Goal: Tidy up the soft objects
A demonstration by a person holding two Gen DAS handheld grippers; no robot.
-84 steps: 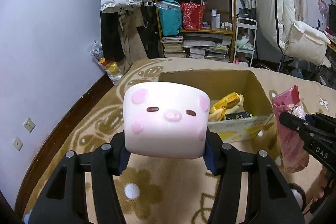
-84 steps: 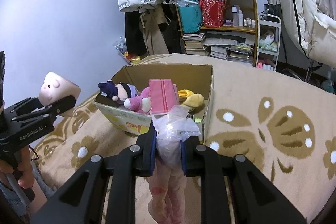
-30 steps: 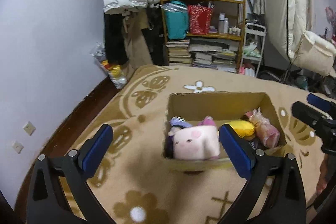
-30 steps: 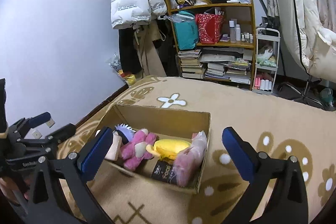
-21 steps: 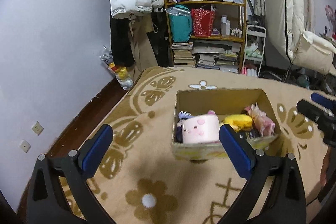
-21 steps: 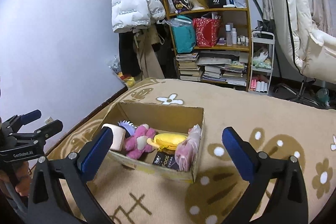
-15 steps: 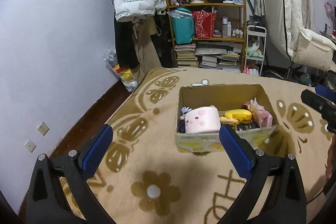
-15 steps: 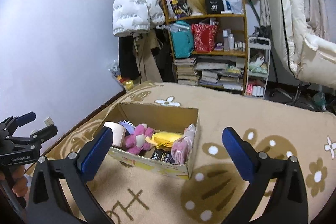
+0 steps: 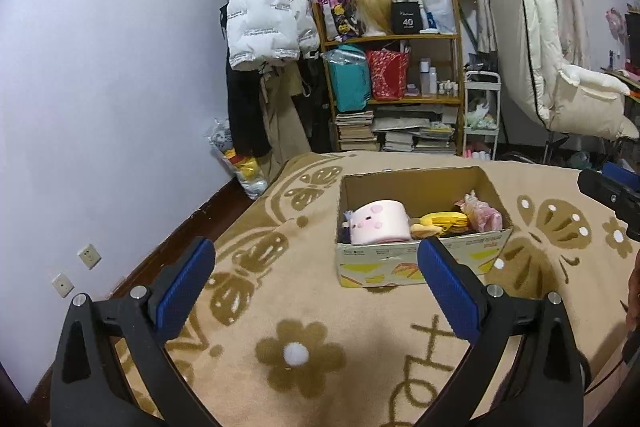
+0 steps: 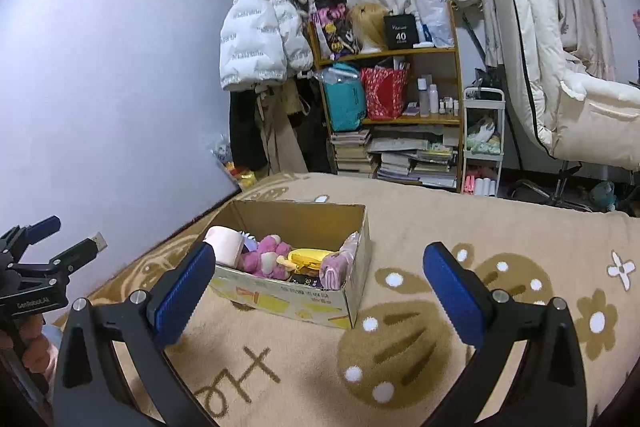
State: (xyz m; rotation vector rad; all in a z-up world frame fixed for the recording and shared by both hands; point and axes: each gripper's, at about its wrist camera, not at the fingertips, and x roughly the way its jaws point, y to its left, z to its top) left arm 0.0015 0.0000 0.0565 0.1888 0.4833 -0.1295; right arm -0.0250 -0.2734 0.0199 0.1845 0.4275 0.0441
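Left wrist view: left tongs (image 9: 316, 283) wide, empty, over the blanket (image 9: 280, 307). One box (image 9: 420, 259) ahead between the pads, holding one pig cushion (image 9: 380, 227), one yellow toy (image 9: 440, 221), one pink bag (image 9: 482, 217); a dark toy behind the pig mostly hidden. Right wrist view: right tongs (image 10: 318, 287) wide, empty. Same box (image 10: 296, 301) ahead-left; one pink plush (image 10: 266, 259) visible; items at the bottom indistinct.
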